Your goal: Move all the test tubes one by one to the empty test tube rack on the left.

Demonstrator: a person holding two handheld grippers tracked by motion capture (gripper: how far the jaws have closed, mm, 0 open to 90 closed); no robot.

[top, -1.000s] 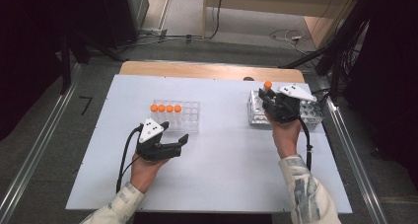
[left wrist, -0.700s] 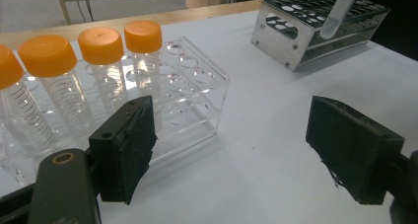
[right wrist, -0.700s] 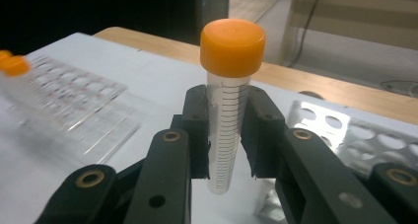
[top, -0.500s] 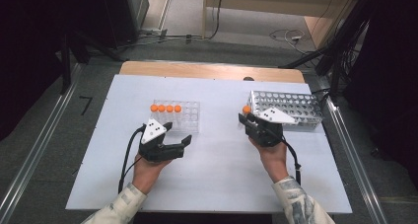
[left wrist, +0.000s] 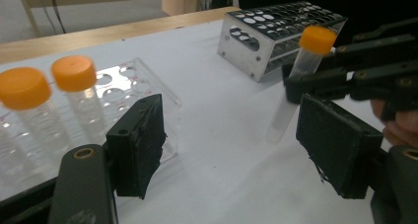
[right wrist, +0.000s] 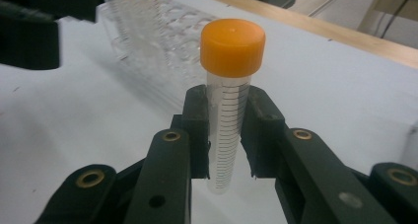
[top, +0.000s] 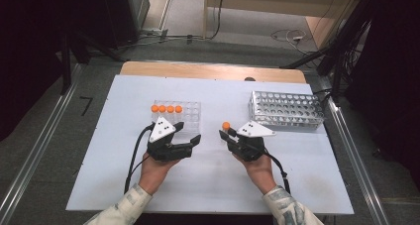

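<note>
Between both racks, right tongs [right wrist: 224,135] clamp tube [right wrist: 227,110]; bare table [top: 208,185] around.

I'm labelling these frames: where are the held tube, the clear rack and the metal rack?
Held tube [right wrist: 227,130], right gripper view: graduated body between the pads.
Clear rack [top: 192,111], high view: empty right part of its top.
Metal rack [top: 287,106], high view: perforated top plate.
</note>
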